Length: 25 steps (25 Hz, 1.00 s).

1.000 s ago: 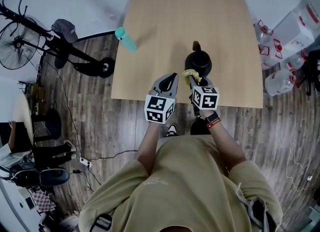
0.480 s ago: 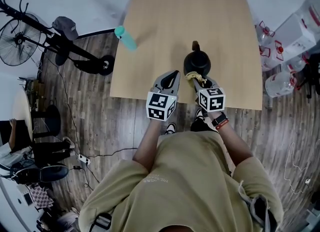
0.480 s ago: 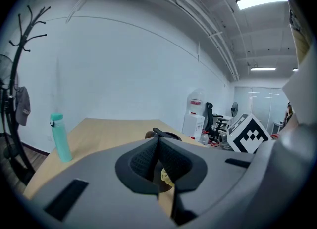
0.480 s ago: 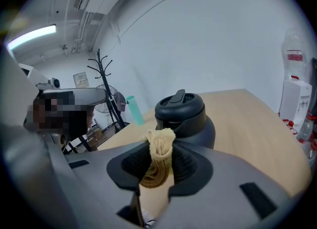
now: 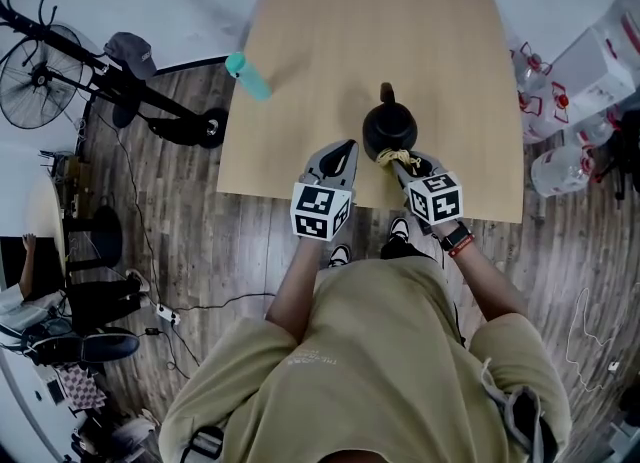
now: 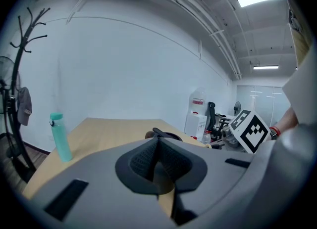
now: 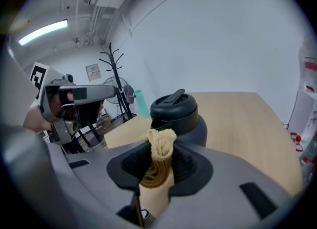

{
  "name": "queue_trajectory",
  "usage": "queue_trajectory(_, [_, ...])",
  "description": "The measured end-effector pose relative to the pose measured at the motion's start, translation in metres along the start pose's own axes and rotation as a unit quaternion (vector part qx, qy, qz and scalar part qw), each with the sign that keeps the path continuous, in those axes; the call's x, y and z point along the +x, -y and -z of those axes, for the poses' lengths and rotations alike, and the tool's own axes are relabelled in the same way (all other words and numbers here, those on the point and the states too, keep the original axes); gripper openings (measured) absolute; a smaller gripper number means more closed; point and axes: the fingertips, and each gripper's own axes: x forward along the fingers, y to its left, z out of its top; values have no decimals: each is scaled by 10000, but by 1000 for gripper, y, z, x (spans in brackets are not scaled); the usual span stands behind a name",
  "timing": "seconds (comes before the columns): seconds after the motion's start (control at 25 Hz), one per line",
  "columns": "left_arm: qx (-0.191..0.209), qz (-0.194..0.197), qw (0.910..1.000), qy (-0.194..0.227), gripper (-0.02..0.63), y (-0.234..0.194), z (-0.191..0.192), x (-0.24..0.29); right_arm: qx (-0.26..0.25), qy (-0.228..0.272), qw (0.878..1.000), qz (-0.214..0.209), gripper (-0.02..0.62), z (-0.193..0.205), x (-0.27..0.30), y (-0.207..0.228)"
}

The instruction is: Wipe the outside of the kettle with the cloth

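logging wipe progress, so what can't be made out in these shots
Whether the cloth touches the kettle: in the right gripper view the right gripper hides the kettle's lower half; in the head view it's too small.
Most of the kettle in the left gripper view: behind the shut left gripper.
Dirt on the kettle: too dark and small in every view.

head view: steeply down over table (image 5: pixel 320 51) | gripper views: low, forward-facing, close | shared: kettle (image 5: pixel 390 129), seemingly half-hidden from left
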Motion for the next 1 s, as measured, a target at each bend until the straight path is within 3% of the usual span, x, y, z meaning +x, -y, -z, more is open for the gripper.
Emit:
queue_trajectory(0.8, [-40, 12, 10000, 4, 25, 23, -10, 38, -873, -623, 9923, -626, 117, -7, -13, 33])
queue_trajectory(1.0, [20, 52, 10000, 25, 25, 20, -13, 40, -1520, -778, 9840, -516, 117, -8, -13, 33])
